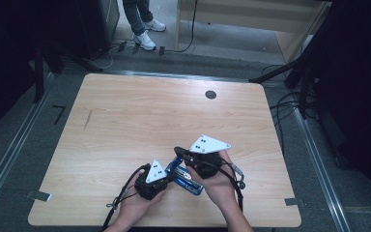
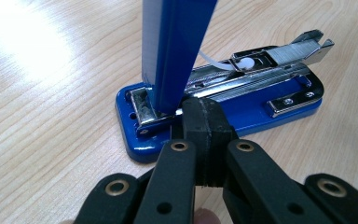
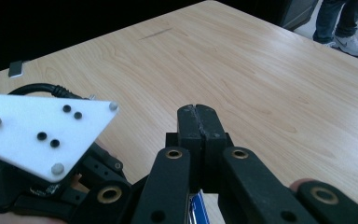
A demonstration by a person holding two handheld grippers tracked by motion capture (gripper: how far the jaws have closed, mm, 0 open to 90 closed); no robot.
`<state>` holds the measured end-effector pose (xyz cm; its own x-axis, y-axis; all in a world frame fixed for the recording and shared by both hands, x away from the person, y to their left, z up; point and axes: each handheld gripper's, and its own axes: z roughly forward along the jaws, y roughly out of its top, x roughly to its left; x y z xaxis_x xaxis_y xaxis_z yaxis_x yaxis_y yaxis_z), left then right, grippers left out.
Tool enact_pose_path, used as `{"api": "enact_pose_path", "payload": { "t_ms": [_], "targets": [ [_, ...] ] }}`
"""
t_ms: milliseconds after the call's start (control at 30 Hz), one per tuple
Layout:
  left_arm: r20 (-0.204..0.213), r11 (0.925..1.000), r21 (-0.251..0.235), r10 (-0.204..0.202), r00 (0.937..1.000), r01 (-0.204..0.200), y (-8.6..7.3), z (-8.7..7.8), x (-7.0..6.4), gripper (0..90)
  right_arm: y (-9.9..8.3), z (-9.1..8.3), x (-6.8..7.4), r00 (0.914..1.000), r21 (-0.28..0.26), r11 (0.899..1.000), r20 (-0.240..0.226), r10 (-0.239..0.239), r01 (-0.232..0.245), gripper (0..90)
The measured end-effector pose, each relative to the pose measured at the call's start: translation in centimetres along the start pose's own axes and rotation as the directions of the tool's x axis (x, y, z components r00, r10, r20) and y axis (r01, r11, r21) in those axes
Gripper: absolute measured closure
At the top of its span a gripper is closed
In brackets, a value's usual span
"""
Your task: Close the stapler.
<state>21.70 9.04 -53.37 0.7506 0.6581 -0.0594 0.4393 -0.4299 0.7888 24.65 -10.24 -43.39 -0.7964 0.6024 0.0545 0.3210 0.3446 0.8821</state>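
On pale wood table (image 1: 140, 116), dark room

stapler (image 2: 279, 105) glossy blue base and lid, shiny silver metal track inside. gripper jaws matte black, brass-coloured rivets. plate (image 3: 37, 133) white, dark dots. table (image 1: 149, 116) light wood grain.

Blue stapler (image 2: 223, 100), lying flat on its base on the wooden table, near edge, slightly right of centre. It is opened: blue top cover (image 2: 177, 51) swung up to stand almost vertical from the hinge end, silver staple magazine (image 2: 256, 70) exposed and lying along the base, its pusher with a white part visible in the channel. Base is glossy blue with rounded corners and a metal anvil plate at the end away from the hinge.
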Motion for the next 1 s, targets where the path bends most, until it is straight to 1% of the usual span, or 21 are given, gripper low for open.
{"api": "enact_pose_path", "payload": {
  "t_ms": [133, 300, 467, 667, 767, 833, 867, 1000],
  "targets": [
    [0.0, 1.0, 0.0, 0.002, 1.0, -0.002, 0.0, 0.0, 0.0, 90.0, -0.6, -0.6, -0.1, 1.0, -0.002, 1.0, 0.003, 0.003, -0.003, 90.0],
    [0.003, 1.0, 0.004, 0.007, 1.0, -0.007, 0.0, 0.0, 0.0, 90.0, -1.7, -1.6, -0.4, 0.9998, -0.002, 1.0, 0.018, 0.013, -0.013, 90.0],
    [0.022, 0.9995, 0.013, 0.028, 0.9994, -0.028, -0.1, -0.1, -0.1, 90.0, -2.9, -2.2, -0.5, 0.9994, 0.004, 1.0, 0.025, 0.025, -0.025, 90.0],
    [0.026, 0.9999, 0.011, 0.012, 0.9996, -0.012, -0.1, -0.1, 0.0, 90.0, -4.8, -2.9, -0.8, 0.9985, 0.026, 0.999, 0.038, 0.04, -0.041, 90.0],
    [0.024, 0.9998, 0.012, 0.013, 0.9996, -0.014, -0.1, -0.1, 0.0, 90.0, -5.8, -3.3, -1.0, 0.9973, 0.033, 0.998, 0.045, 0.057, -0.059, 90.0],
    [0.022, 0.9997, 0.015, 0.017, 0.9996, -0.018, -0.1, -0.1, 0.0, 90.0, -6.4, -3.4, -1.2, 0.997, 0.039, 0.997, 0.048, 0.06, -0.062, 90.0],
    [0.021, 0.9997, 0.016, 0.017, 0.9996, -0.017, -0.1, -0.1, -0.1, 90.0, -6.7, -3.6, -1.2, 0.9963, 0.04, 0.997, 0.052, 0.069, -0.071, 90.0],
    [0.026, 0.9996, 0.014, 0.023, 0.9994, -0.024, -0.1, -0.1, -0.1, 90.0, -7.6, -3.8, -1.2, 0.9952, 0.04, 0.996, 0.057, 0.079, -0.081, 90.0]
  ]
}}
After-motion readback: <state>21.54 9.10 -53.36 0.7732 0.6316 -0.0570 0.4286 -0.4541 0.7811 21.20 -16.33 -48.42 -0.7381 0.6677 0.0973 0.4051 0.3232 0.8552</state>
